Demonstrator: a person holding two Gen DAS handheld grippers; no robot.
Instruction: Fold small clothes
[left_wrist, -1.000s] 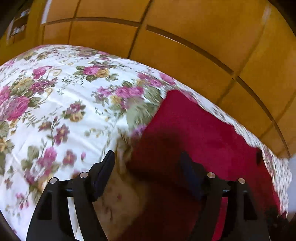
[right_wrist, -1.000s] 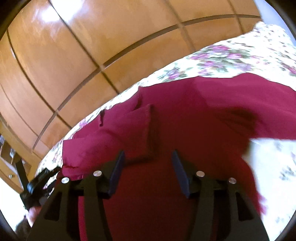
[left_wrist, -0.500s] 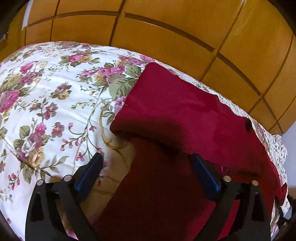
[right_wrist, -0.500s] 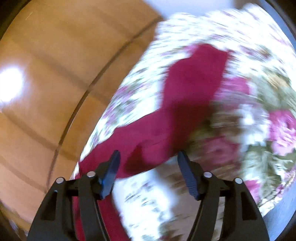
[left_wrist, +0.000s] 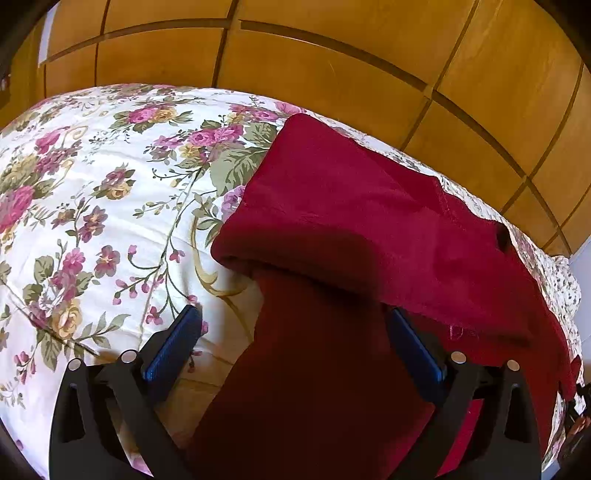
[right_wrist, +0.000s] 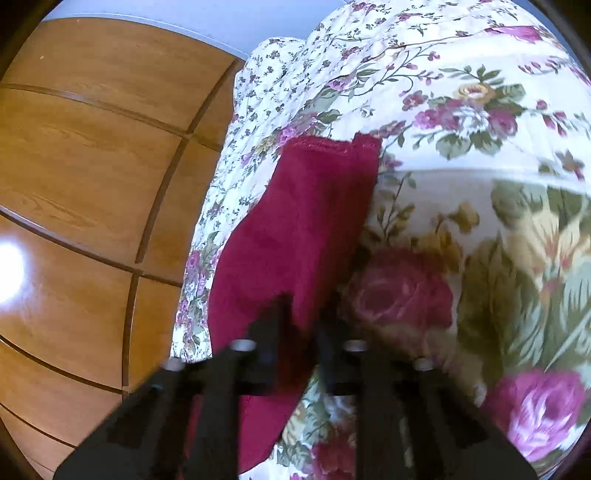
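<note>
No readable writing or labels anywhere. Surface is a bed with a white floral bedspread (left_wrist: 110, 206), pink and purple roses with green leaves; the same spread fills the right wrist view (right_wrist: 480, 155), with a finer small-flower print at its far edge. Behind the bed runs a glossy wooden panelled wall (left_wrist: 332, 62), grooved into rectangles, with a window glare spot in the right wrist view (right_wrist: 92, 184); a strip of pale wall shows above it there. No containers in view. The task's thing, a dark red garment (left_wrist: 369, 229), lies on the bedspread along the wall side, one layer folded over with a rounded fold edge facing the camera and a stitched hem near the far end. Left gripper (left_wrist: 295, 343) has just been opening, jaws spread wide; a shadowed strip of the red cloth runs between the blue pads (left_wrist: 173, 343), not pinched. Right gripper (right_wrist: 301, 328) is motion-blurred, jaws have just been closing and are near pressed together, pinching the near edge of the red garment (right_wrist: 306, 221), which stretches away from it to a hemmed end on the spread.
</note>
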